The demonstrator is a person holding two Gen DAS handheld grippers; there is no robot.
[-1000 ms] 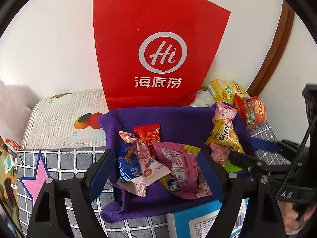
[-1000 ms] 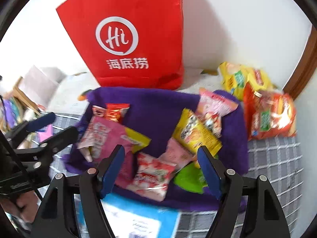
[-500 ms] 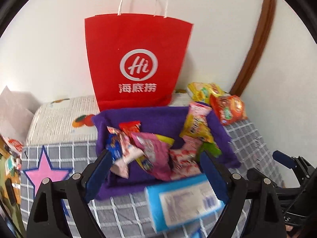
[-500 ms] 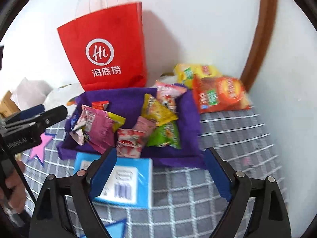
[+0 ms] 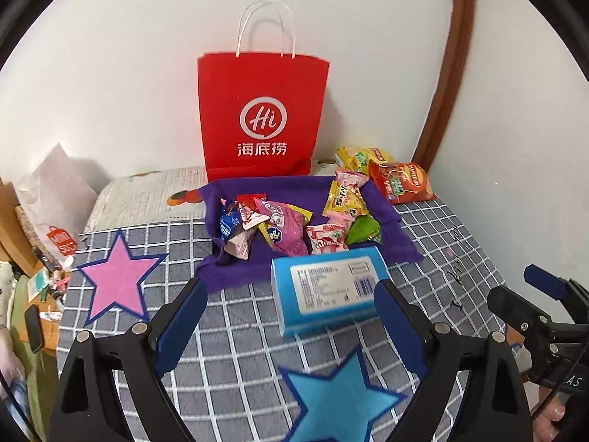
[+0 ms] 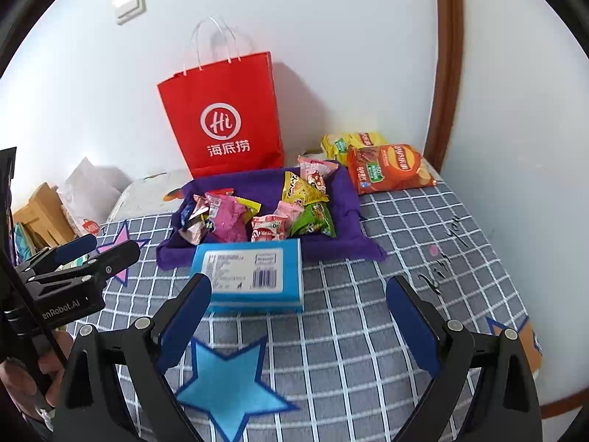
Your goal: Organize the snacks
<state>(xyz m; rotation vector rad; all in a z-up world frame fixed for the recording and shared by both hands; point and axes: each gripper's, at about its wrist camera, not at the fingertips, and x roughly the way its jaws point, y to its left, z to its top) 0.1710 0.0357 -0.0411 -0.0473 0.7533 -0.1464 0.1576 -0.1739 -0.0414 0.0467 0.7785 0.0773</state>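
Several small snack packets (image 5: pixel 283 226) lie in a purple cloth tray (image 5: pixel 390 217) on the checked bedcover; the tray also shows in the right wrist view (image 6: pixel 346 206). A blue box (image 5: pixel 327 291) lies flat just in front of the tray, also seen in the right wrist view (image 6: pixel 254 276). Two chip bags, orange (image 6: pixel 386 167) and yellow (image 6: pixel 349 141), lie right of the tray. My left gripper (image 5: pixel 291 331) is open and empty, held back from the box. My right gripper (image 6: pixel 298 326) is open and empty, to the right of the box.
A red paper bag (image 5: pixel 261 118) stands against the wall behind the tray. A pink star (image 5: pixel 117 280) and a blue star (image 5: pixel 338 401) are on the cover. Clutter and a white bag (image 5: pixel 55 206) sit at the left. A brown door frame (image 6: pixel 445 62) is at right.
Both grippers have drawn back and up from the tray; the tray and red bag look smaller, and the blue box and stars have come into full view.
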